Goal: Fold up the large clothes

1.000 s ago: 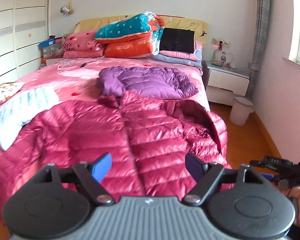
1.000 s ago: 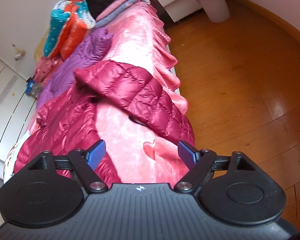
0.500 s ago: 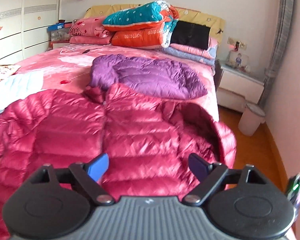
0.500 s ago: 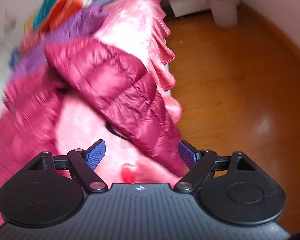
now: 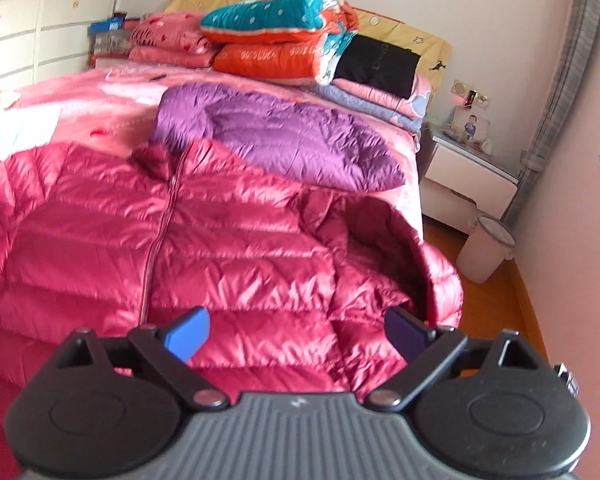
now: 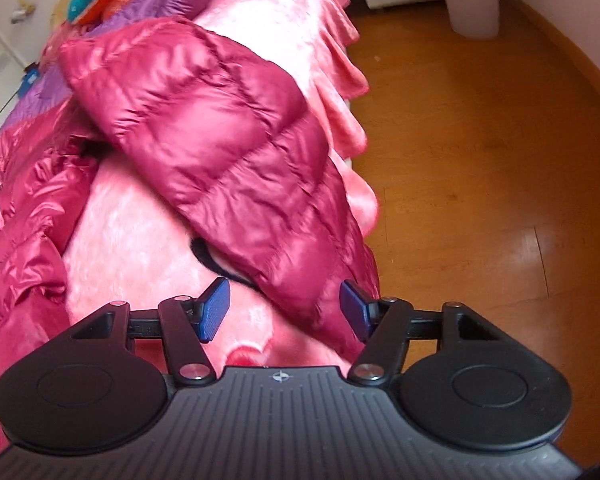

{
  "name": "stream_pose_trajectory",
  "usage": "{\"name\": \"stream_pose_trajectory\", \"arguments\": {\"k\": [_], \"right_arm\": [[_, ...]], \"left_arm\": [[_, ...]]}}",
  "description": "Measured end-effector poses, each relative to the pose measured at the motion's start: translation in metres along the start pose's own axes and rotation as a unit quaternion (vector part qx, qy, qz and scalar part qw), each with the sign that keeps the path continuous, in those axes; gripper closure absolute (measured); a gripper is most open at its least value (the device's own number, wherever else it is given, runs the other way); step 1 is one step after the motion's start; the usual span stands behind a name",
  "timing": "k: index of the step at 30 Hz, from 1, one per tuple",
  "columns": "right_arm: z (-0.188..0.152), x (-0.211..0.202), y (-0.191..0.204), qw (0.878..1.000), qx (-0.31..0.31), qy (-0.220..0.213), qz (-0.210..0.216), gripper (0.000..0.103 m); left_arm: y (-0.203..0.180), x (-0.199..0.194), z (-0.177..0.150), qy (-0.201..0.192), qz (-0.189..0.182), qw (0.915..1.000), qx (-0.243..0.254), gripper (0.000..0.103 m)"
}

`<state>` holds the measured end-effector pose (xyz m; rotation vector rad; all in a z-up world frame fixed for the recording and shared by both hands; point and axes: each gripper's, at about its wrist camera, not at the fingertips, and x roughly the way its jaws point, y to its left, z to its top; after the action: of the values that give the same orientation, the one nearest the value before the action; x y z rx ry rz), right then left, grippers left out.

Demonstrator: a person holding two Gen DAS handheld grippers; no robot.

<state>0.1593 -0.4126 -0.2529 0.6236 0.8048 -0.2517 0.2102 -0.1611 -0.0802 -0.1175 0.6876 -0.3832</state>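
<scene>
A crimson quilted down jacket (image 5: 220, 240) lies front up and zipped on the pink bed (image 5: 112, 116). Its right sleeve (image 6: 228, 152) bends over the bed's right edge, with the dark cuff opening near my right gripper. My left gripper (image 5: 298, 334) is open and empty, just above the jacket's lower body. My right gripper (image 6: 284, 310) is open, its blue pads either side of the sleeve's end, not closed on it.
A purple down jacket (image 5: 284, 136) lies behind the crimson one. Folded quilts and pillows (image 5: 284, 44) are stacked at the headboard. A nightstand (image 5: 468, 172) and a bin (image 5: 484, 248) stand to the right on the orange wooden floor (image 6: 480, 160).
Both grippers have moved closer to the jacket. The right gripper has come up to the sleeve end, and its jaws have narrowed a little around it.
</scene>
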Motion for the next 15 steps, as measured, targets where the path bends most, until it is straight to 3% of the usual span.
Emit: {"name": "stream_pose_trajectory", "arguments": {"k": [1,3,6,15], "right_arm": [[0.0,0.0,0.004,1.0,-0.012,-0.006,-0.004,0.03],[0.006,0.008,0.013,0.999,-0.031,-0.017,-0.003,0.045],[0.007,0.01,0.023,0.998,-0.06,-0.03,-0.006,0.056],[0.018,0.019,0.036,0.995,-0.072,-0.054,-0.029,0.059]], "left_arm": [[0.005,0.001,-0.002,0.0,0.001,1.0,-0.003,0.008],[0.015,0.003,-0.003,-0.003,0.005,0.9999,-0.009,0.007],[0.03,0.005,-0.003,-0.011,0.012,0.9998,-0.015,0.005],[0.066,0.008,0.002,-0.028,0.014,0.9989,-0.035,0.004]]}}
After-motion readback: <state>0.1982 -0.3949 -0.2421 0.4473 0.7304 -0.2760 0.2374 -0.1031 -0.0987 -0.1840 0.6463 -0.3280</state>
